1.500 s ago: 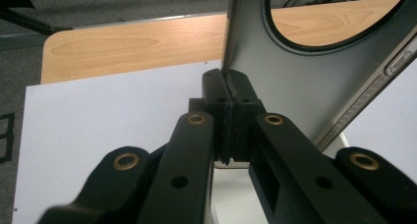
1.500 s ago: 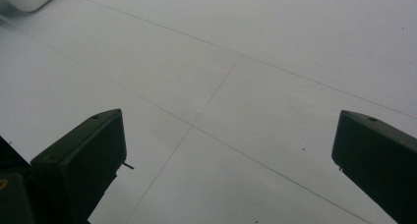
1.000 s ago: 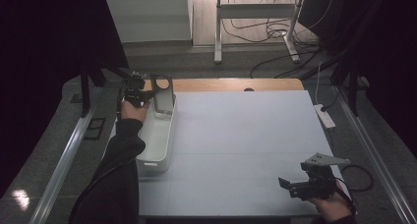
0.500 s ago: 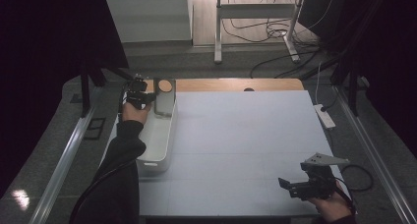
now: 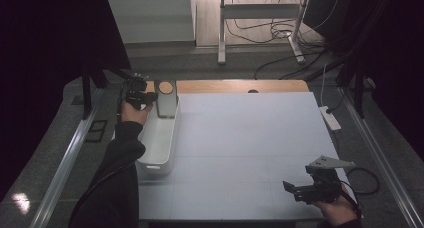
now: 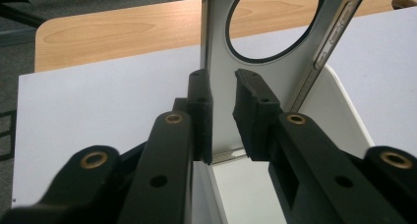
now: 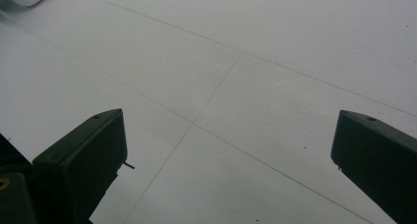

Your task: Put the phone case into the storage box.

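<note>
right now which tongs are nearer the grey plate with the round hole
Left. The left tongs are right at the grey plate, jaws either side of its edge over the white bin. The right tongs sit at the table's near right corner, far off.

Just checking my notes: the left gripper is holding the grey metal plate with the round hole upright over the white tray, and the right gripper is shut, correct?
Not quite. The right gripper is open: the right gripper view shows its jaws wide apart over bare table. The rest stands.
</note>
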A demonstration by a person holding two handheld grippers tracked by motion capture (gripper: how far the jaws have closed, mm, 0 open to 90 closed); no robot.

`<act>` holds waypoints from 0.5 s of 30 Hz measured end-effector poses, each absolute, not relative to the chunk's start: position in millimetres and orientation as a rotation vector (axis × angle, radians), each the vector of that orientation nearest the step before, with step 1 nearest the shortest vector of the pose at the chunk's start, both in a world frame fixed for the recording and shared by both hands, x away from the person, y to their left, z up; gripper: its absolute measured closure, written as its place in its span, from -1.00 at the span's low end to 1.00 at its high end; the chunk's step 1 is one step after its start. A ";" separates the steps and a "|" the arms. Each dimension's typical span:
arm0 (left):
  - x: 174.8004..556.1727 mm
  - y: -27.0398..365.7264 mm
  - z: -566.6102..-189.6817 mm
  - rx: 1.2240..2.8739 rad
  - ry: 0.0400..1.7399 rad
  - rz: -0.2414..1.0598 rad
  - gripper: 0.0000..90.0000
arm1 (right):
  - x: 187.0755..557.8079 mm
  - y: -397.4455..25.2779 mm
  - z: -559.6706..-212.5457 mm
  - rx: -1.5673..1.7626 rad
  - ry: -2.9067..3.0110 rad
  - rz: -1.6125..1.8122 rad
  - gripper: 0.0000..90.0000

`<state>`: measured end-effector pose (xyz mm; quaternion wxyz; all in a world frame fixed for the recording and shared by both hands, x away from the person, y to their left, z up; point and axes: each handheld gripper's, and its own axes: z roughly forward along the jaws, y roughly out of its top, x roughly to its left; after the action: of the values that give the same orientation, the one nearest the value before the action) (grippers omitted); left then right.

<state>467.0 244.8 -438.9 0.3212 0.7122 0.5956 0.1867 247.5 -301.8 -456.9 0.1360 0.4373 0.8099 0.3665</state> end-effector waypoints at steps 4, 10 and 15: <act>465.2 245.0 -439.1 1.873 1.545 0.486 0.57 | 247.6 -301.8 -456.9 1.267 2.346 1.060 -0.99; 463.8 246.8 -440.8 1.868 1.525 0.464 0.40 | 247.6 -301.7 -456.9 1.266 2.347 1.059 -0.99; 462.8 246.9 -441.0 1.877 1.513 0.456 0.25 | 247.6 -301.7 -456.9 1.267 2.346 1.060 -0.99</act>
<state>462.8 246.9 -441.0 0.3373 0.7200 0.5806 0.1751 247.6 -301.7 -456.9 0.1357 0.4374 0.8101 0.3661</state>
